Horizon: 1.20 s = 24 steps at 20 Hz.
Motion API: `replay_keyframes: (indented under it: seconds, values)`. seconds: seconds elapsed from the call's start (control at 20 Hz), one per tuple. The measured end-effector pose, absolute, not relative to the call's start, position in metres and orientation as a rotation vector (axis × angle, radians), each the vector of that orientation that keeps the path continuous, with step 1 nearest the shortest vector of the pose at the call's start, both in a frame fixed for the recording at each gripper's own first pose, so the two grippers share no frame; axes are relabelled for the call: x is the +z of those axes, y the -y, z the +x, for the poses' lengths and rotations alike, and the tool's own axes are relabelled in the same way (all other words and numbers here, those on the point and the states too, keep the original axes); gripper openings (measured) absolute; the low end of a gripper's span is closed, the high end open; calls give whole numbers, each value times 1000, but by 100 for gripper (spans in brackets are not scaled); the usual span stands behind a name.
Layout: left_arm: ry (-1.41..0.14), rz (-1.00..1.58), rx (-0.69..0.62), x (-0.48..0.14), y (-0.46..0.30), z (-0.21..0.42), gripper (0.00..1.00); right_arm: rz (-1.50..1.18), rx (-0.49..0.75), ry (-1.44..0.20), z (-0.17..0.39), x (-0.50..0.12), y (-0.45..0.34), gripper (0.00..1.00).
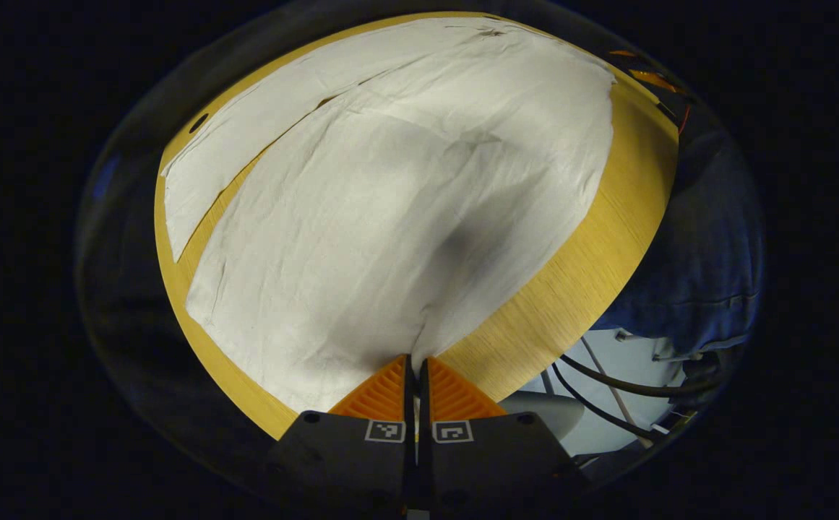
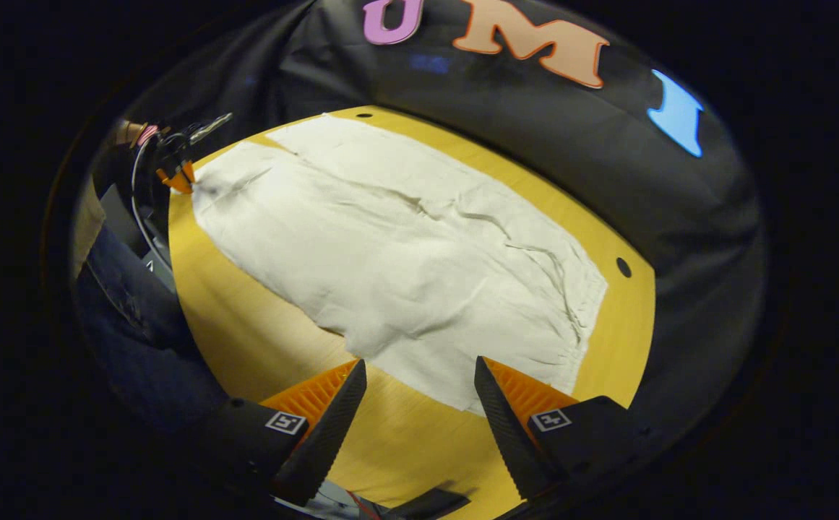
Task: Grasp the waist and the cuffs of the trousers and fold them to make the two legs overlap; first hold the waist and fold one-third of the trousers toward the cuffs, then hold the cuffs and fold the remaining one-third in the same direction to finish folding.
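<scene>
Here, left gripper (image 1: 416, 365) pinching trousers (image 1: 405, 202) cuff edge

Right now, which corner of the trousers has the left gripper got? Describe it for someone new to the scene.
Start at the round wooden table, nearly covered by the pale trousers. Follow the edge nearest the person's blue sleeve to the end away from the gathered waist. There the left gripper pinches a cuff corner, lifting a ridge; the right gripper is open.

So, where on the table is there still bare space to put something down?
Bare table lies along the near edge, between the trousers and the person's side, by the open right gripper. A narrow strip runs past the waist. The far edge is crowded: cloth reaches it, and the left gripper pinches the cuff there.
</scene>
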<state>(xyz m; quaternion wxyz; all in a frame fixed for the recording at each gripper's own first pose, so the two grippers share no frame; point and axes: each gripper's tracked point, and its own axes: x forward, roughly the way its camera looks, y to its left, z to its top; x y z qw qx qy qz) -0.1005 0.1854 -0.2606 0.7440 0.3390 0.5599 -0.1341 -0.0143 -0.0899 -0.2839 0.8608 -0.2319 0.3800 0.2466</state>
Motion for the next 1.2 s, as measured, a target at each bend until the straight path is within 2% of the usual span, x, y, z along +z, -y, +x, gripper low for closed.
replay_keyframes:
  seconds: [0.25,0.45,0.55,0.6,0.7,0.95,1.0,1.1,1.15,1.2]
  values:
    - [-1242,735,-264,-260,-185,-101,0,-587,643,-918,-15,-325,94,97]
    - [-1237,732,-241,-260,-185,-102,0,-576,661,-980,-8,-342,100,96]
    - [-1232,734,-238,-261,-185,-102,0,-600,663,-992,-4,-349,105,91]
    - [-1235,733,-237,-261,-185,-102,0,-605,667,-1003,-5,-351,106,82]
    - [-1243,739,-241,-261,-185,-102,0,-587,686,-1010,-5,-352,104,76]
    - [-1240,757,-248,-261,-185,-101,0,-561,687,-1024,-4,-353,102,73]
    - [-1239,756,-248,-261,-185,-101,0,-560,682,-1025,-3,-354,103,61]
    - [-1236,751,-248,-261,-186,-102,0,-559,668,-1035,-2,-353,104,45]
    - [-1235,748,-248,-262,-185,-102,0,-562,657,-1032,0,-352,105,44]
    - [-1234,747,-250,-262,-185,-102,0,-566,646,-1030,2,-353,106,32]
